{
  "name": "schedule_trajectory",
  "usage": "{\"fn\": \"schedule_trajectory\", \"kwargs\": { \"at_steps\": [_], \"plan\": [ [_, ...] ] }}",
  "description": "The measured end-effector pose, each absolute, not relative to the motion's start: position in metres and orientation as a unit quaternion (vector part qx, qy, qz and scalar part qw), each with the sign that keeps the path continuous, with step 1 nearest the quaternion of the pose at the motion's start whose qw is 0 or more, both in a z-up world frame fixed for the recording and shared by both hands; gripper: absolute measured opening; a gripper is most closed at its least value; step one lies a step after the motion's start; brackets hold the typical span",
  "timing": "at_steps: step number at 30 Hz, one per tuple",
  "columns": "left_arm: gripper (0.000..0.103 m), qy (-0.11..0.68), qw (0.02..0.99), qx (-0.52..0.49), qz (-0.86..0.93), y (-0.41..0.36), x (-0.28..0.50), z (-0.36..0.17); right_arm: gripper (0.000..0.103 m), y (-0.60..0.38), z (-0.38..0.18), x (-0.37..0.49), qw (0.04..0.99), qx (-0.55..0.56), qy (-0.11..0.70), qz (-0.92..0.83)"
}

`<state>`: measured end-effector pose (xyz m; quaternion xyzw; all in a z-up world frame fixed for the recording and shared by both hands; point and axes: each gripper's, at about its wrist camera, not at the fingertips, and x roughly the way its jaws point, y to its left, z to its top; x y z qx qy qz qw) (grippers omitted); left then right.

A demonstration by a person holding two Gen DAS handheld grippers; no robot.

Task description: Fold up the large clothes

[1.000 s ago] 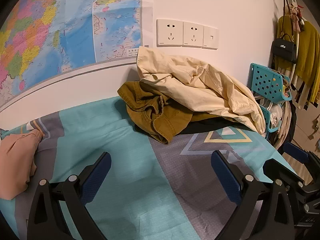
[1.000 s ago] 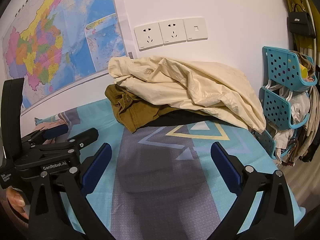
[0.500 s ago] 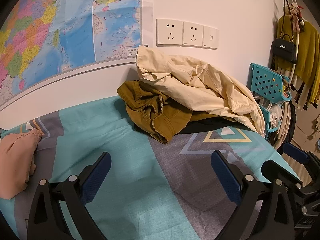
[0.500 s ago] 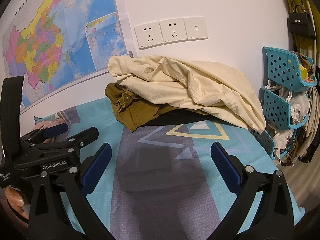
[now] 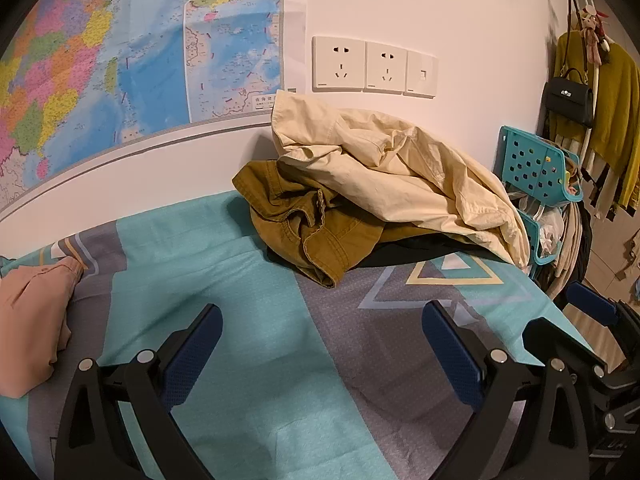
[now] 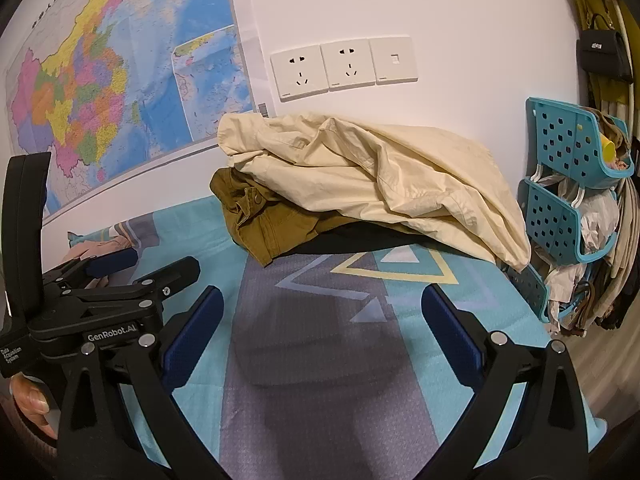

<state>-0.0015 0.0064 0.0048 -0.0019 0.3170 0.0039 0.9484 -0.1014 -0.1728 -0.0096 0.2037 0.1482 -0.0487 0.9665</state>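
A crumpled cream garment (image 5: 400, 176) (image 6: 380, 184) lies heaped against the wall on the bed, on top of an olive-brown garment (image 5: 308, 224) (image 6: 260, 216) and something black beneath. My left gripper (image 5: 320, 352) is open over the teal and grey bedsheet (image 5: 224, 264), well short of the heap, with nothing between its fingers. My right gripper (image 6: 320, 340) is open too, empty, above the grey patterned part of the bedsheet (image 6: 320, 320). The left gripper's body (image 6: 100, 300) shows at the left of the right wrist view.
A folded pink garment (image 5: 32, 320) lies at the bed's left. Teal perforated baskets (image 6: 572, 184) stuffed with items stand off the right edge. A map (image 5: 120, 64) and sockets (image 6: 344, 66) are on the wall. Clothes and a black handbag (image 5: 568, 100) hang at far right.
Both grippers have held almost still, with only a slight drift of the view. The clothes have not moved.
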Motion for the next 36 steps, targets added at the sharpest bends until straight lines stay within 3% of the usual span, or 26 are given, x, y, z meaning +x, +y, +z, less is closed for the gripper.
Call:
{"fn": "schedule_trajectory", "kwargs": {
  "at_steps": [20, 29, 36],
  "plan": [
    [0.096, 0.348, 0.937, -0.024, 0.001, 0.018, 0.033, -0.001, 0.098, -0.184, 0.011, -0.07, 0.976, 0.137, 0.16, -0.049],
    [0.096, 0.356, 0.933, -0.037, 0.032, 0.043, 0.074, -0.006, 0.098, -0.223, 0.055, 0.029, 0.98, 0.039, 0.18, -0.072],
    [0.096, 0.36, 0.932, -0.031, 0.043, 0.054, 0.093, -0.01, 0.096, -0.232, 0.051, 0.106, 0.964, -0.068, 0.246, -0.069]
  ]
}}
